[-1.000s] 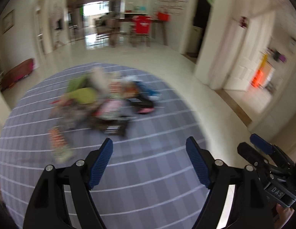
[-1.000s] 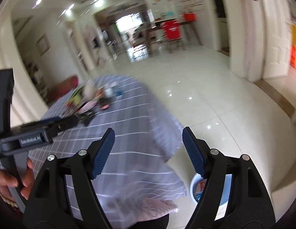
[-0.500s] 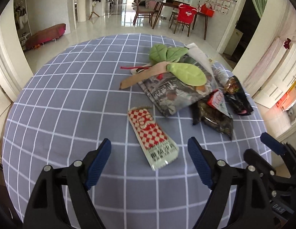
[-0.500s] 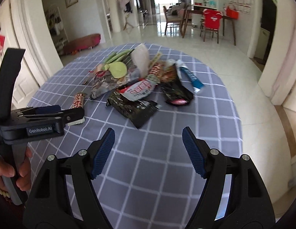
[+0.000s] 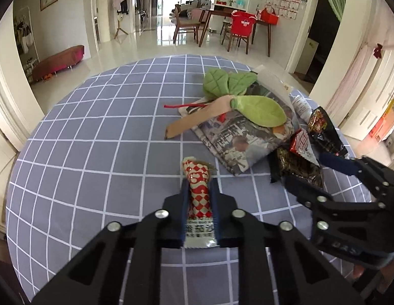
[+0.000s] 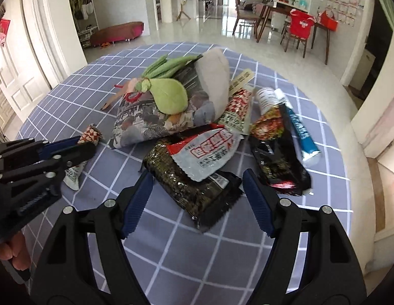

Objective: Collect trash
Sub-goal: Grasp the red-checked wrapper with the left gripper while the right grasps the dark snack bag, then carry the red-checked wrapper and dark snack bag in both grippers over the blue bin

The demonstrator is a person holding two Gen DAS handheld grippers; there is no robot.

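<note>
The left gripper (image 5: 199, 198) is clenching a red-and-white checkered sachet (image 5: 199, 190); its jaws have just been closing, and the sachet is now standing pinched between the blue pads, its printed lower end half hidden by the black fingers. From the right wrist view only the sachet's crumpled tip and white tail are showing past that gripper. The right gripper (image 6: 198, 200) is hanging open, nothing between its pads, with the near corner of a dark green foil packet (image 6: 194, 188) lying just ahead of them. A grey-and-red wrapper (image 6: 209, 152) is lying on top of that packet. Beyond, a folded newspaper (image 5: 237, 137) is bearing a green plush leaf toy (image 6: 169, 96), and a black snack bag (image 6: 278, 157) and a blue tube (image 6: 301, 134) are lying beside it on the right. Everything is resting on the grey checked tablecloth (image 5: 95, 152). Part of a hand (image 6: 11, 256) is showing at the lower left edge, mostly cut off.
</note>
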